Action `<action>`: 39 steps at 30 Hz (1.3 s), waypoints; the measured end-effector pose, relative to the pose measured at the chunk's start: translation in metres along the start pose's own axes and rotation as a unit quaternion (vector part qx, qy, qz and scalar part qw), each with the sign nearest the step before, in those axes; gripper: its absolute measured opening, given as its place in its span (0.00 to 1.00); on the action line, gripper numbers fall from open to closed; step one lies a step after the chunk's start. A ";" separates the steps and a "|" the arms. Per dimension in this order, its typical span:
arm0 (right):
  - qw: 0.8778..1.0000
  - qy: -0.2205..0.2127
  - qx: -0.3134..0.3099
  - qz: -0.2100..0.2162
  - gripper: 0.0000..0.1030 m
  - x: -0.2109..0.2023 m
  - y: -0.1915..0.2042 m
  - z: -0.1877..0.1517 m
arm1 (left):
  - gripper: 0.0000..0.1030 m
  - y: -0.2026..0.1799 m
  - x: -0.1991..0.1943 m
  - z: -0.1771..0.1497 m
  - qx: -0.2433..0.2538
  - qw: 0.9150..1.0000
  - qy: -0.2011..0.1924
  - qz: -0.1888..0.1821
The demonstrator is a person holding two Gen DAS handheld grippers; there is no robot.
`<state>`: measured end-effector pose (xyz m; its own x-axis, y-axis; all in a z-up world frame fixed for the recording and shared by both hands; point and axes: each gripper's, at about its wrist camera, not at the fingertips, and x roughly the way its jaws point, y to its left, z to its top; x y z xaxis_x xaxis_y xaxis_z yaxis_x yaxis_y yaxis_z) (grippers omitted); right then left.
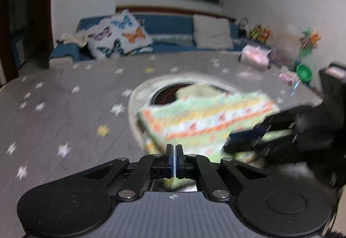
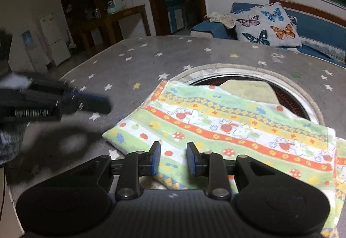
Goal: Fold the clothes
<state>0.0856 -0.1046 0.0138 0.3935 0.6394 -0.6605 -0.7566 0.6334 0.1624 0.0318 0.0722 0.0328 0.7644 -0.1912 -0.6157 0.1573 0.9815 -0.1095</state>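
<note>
A striped green, yellow and orange cloth with mushroom prints lies folded on the grey star-patterned table, partly over a round opening. My right gripper is open, its blue pads just above the cloth's near edge. My left gripper has its jaws together, with no cloth visibly between them; it shows blurred at the left of the right wrist view, apart from the cloth. The cloth is blurred in the left wrist view, where the right gripper sits at its right edge.
A blue sofa with a butterfly cushion stands beyond the table. Pink packets, a green bowl and toys sit at the table's far right. A beige item lies in the round opening.
</note>
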 end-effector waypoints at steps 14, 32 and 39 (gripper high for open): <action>0.998 -0.020 0.054 -0.034 0.26 -0.032 -0.026 -0.026 | 0.03 -0.005 0.051 -0.008 0.012 0.999 0.039 0.003; 0.981 -0.037 0.131 -0.137 0.23 -0.078 -0.084 -0.050 | 0.03 -0.005 0.050 -0.007 0.017 0.999 0.040 0.003; 0.977 -0.048 0.131 -0.161 0.24 -0.071 -0.099 -0.032 | 0.04 -0.001 0.055 0.010 0.012 0.999 0.031 0.019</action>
<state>0.1158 -0.2266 0.0211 0.6454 0.4187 -0.6389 -0.4316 0.8900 0.1473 0.0799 0.0605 0.0072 0.7305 -0.1518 -0.6659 0.1439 0.9873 -0.0673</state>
